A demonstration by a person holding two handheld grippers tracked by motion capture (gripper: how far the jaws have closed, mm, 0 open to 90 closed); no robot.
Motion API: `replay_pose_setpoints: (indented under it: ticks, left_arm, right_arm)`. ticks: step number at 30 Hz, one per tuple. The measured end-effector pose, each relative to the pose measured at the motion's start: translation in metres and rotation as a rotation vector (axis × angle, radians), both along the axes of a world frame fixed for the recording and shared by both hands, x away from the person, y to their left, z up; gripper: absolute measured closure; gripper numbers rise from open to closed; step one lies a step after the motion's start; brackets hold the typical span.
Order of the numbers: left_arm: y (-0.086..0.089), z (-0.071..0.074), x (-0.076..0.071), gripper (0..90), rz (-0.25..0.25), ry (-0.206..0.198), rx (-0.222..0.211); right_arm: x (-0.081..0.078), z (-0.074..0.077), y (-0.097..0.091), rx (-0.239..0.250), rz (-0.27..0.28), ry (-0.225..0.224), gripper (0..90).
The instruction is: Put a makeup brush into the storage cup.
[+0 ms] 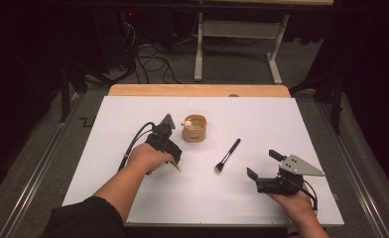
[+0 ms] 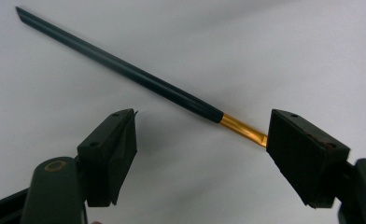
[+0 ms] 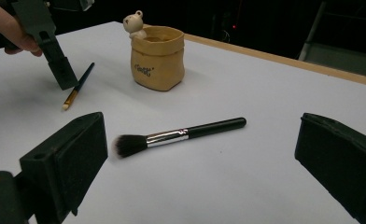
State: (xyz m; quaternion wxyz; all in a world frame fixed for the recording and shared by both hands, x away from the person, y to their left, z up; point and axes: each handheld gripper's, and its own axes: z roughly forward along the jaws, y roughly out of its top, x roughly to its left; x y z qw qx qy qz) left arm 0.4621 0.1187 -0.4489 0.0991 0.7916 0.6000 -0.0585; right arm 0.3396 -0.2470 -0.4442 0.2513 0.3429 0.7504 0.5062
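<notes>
A thin paintbrush with a dark handle and a gold ferrule lies flat on the white table. My left gripper hangs just above it with its jaws open; the brush's tip end is hidden behind one jaw. In the high view the left gripper points down at the thin paintbrush. My right gripper rests open near the front right, holding nothing. From the right gripper, a black makeup brush lies a little ahead on the table.
A yellow pouch-shaped cup with a small bear figure on its rim stands at mid table, behind the makeup brush. A wooden edge runs along the table's far side. Beyond it are cables and a frame on the floor.
</notes>
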Motion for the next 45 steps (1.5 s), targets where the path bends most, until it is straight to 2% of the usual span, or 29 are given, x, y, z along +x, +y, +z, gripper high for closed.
replay_pose_setpoints:
  ticks: [6, 11, 22, 45]
  left_arm:
    - [-0.002, -0.004, 0.002, 24.7, 0.011, 0.006, 0.018]
    - [-0.004, -0.003, 0.003, 30.3, 0.017, 0.005, 0.009]
    - [-0.009, -0.006, 0.002, 33.0, 0.014, 0.027, 0.004]
    - [-0.009, -0.006, 0.002, 39.9, 0.008, 0.019, 0.016]
  right_arm:
    - [0.000, 0.000, 0.000, -0.003, 0.003, -0.002, 3.0]
    - [0.000, 0.000, 0.000, -0.003, 0.003, -0.002, 3.0]
    - [0.000, 0.000, 0.000, -0.001, 0.001, 0.001, 3.1]
    - [0.000, -0.001, 0.001, -0.005, 0.000, -0.001, 3.5]
